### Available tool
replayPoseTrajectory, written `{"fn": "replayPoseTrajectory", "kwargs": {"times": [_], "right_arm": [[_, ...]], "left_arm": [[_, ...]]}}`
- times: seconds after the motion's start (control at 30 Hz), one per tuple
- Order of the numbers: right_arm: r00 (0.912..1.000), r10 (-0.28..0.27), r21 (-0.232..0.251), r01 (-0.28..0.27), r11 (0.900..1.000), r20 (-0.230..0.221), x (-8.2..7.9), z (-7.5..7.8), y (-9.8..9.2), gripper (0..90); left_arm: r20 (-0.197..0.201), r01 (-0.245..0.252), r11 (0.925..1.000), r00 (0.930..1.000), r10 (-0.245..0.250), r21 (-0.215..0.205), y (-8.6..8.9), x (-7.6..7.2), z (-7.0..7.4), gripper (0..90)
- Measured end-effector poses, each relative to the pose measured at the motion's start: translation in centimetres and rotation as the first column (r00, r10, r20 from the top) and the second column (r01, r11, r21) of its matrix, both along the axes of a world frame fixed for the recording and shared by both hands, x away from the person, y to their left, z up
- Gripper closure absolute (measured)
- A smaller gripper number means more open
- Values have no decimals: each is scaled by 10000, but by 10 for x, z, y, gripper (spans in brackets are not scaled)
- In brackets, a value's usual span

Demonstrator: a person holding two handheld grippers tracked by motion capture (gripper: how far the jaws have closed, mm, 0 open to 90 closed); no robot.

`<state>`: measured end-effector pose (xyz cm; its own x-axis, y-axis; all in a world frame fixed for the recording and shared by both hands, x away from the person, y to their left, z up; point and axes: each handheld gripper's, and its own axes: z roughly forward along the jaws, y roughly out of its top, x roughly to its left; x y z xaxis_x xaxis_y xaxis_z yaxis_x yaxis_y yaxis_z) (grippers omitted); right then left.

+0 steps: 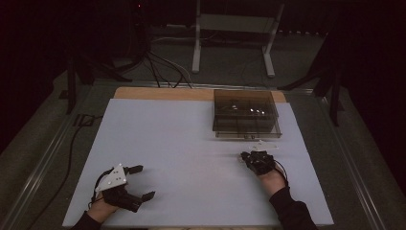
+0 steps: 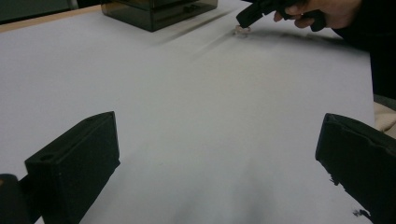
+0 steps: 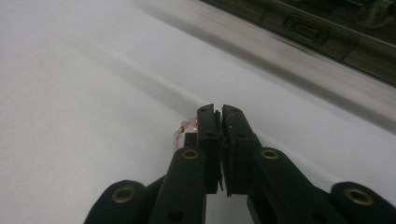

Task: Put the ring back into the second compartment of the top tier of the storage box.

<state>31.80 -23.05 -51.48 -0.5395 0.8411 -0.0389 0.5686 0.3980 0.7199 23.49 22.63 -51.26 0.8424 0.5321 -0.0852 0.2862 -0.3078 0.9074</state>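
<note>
White table [image 1: 191, 158]: right tool [image 3: 219, 114] pinches bead bracelet [image 3: 182, 130], tilted down.

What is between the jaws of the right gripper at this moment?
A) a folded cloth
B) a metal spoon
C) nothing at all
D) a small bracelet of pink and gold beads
D: in the right gripper view the right gripper has its jaws shut, and a string of pink and gold beads, the bead bracelet, curves out from their left side onto the white table.
</note>
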Motion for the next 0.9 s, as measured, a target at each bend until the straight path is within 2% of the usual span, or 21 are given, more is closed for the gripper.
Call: {"fn": "replayPoseTrajectory", "kwargs": {"times": [0.17,0.3,0.53,0.9], "right_arm": [[9999,143,-10,-143,9999,-7,-6,2,1,870],[9997,232,216,-233,9995,40,-11,5,1,870],[9989,453,311,-456,9985,102,-20,9,2,870],[9987,491,440,-498,9978,157,-29,17,3,870]], "left_arm": [[13,14,10000,10000,-14,22,0,0,0,8],[13,13,10000,10000,-13,4,0,1,0,8],[8,28,10000,10000,-28,15,0,0,0,8],[6,29,10000,10000,-29,15,0,0,0,8]]}}
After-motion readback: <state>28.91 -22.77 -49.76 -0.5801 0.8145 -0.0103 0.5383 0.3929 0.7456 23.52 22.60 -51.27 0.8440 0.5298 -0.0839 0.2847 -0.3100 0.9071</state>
